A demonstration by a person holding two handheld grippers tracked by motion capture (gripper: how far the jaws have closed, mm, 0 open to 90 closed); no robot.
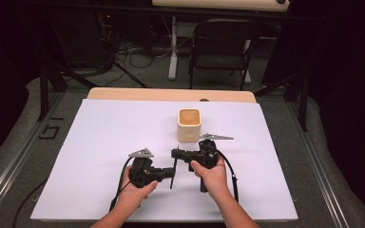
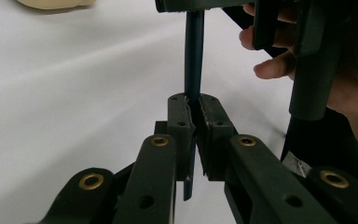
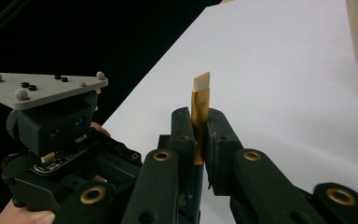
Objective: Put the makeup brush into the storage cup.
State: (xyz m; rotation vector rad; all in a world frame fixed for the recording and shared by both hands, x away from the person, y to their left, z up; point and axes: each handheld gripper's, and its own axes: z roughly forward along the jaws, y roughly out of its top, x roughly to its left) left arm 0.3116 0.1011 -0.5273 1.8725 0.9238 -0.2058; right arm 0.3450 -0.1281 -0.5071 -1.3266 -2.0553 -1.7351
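High view: thin dark brush (image 1: 172, 176) held between both tools over white bench (image 1: 100, 142), near cream cup (image 1: 189, 124). Left tool (image 1: 168, 174) clamped on dark handle (image 2: 193, 60). Right tool (image 1: 176, 154) pinched on gold ferrule (image 3: 198, 116), flat tip (image 3: 202, 82) protruding beyond jaws.

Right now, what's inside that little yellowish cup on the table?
From above, the cup shows a tan, orange-brown inside with nothing sticking out. Its walls hide the bottom corners, so something small could lie there unseen. The brush is outside it, held by both grippers.
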